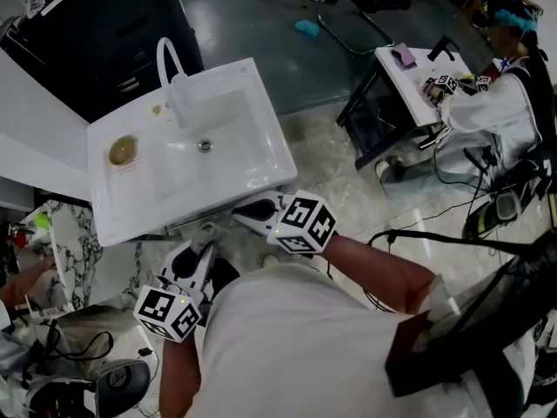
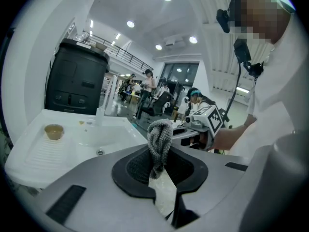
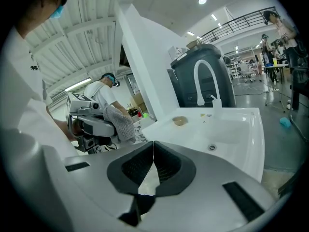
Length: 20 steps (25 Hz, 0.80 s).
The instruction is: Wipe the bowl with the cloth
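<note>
A small tan bowl [image 1: 123, 150] stands on the ribbed drainboard of the white sink unit [image 1: 252, 159]; it also shows in the left gripper view as the bowl [image 2: 53, 131] and in the right gripper view as the bowl [image 3: 180, 121]. My left gripper [image 2: 159, 151] is shut on a grey knitted cloth [image 2: 160, 138] that sticks up from its jaws. It hangs in front of the sink's near edge, left gripper [image 1: 206, 231]. My right gripper [image 3: 153, 146] is shut with nothing in it, beside the left one, right gripper [image 1: 245, 209]. The cloth [image 3: 119, 122] shows from there too.
A white curved faucet [image 1: 167, 59] stands behind the basin with its drain [image 1: 204, 145]. A tall black cabinet [image 1: 96, 24] is behind the sink. Another person [image 1: 500, 103] works with grippers at a small white table [image 1: 409, 81] to the right. Cables lie on the floor.
</note>
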### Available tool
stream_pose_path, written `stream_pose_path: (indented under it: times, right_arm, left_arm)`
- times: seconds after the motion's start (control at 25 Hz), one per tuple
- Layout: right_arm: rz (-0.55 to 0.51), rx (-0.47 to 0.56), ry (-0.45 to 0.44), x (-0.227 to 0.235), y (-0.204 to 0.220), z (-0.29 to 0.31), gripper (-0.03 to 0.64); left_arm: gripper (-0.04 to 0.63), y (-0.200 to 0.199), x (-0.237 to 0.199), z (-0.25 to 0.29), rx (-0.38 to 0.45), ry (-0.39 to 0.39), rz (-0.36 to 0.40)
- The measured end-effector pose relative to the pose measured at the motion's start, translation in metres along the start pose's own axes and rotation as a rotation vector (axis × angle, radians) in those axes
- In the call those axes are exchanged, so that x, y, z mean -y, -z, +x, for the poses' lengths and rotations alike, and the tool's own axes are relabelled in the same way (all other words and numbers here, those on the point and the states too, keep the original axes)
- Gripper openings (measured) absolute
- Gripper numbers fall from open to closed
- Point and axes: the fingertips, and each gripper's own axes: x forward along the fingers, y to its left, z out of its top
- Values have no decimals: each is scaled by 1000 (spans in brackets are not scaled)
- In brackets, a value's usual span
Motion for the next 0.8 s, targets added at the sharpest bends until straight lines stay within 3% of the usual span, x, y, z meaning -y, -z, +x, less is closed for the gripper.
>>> stream_pose_path:
  times: [0.8]
  right_arm:
    - [-18, -12, -14, -14, 5, 5, 17]
  left_arm:
    - [58, 8, 2, -6, 5, 8, -9]
